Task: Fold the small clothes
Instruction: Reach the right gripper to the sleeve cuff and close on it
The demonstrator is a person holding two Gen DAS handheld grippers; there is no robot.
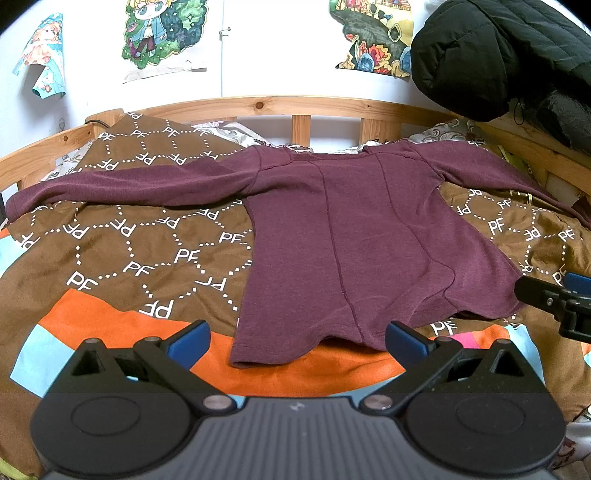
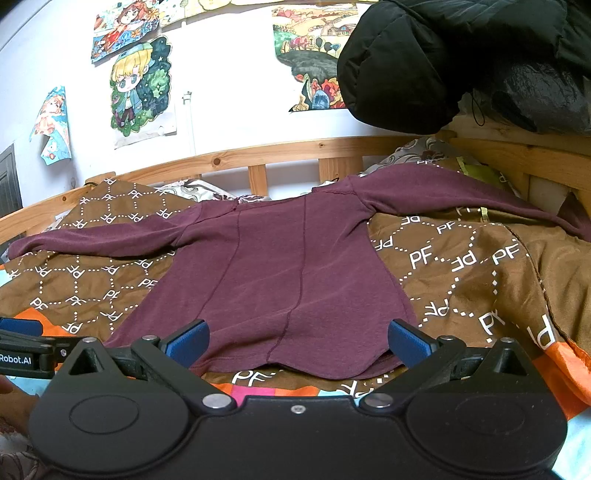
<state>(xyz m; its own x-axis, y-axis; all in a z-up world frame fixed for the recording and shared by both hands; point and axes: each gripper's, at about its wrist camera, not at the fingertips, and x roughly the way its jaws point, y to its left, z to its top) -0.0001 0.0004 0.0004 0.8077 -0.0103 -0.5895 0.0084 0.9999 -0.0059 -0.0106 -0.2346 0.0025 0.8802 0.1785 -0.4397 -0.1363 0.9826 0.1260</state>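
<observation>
A maroon long-sleeved shirt (image 1: 354,236) lies spread flat on the bed, both sleeves stretched out sideways, hem toward me. It also shows in the right wrist view (image 2: 288,273). My left gripper (image 1: 295,343) is open and empty, just in front of the hem's left part. My right gripper (image 2: 297,341) is open and empty, at the hem's right part. The right gripper also shows at the right edge of the left wrist view (image 1: 561,299). The left gripper shows at the left edge of the right wrist view (image 2: 26,343).
The shirt rests on a brown patterned bedspread (image 1: 129,251) with orange and blue patches. A wooden bed rail (image 1: 258,107) runs along the back. A black padded jacket (image 1: 498,55) hangs at the top right. Posters (image 1: 162,33) hang on the wall.
</observation>
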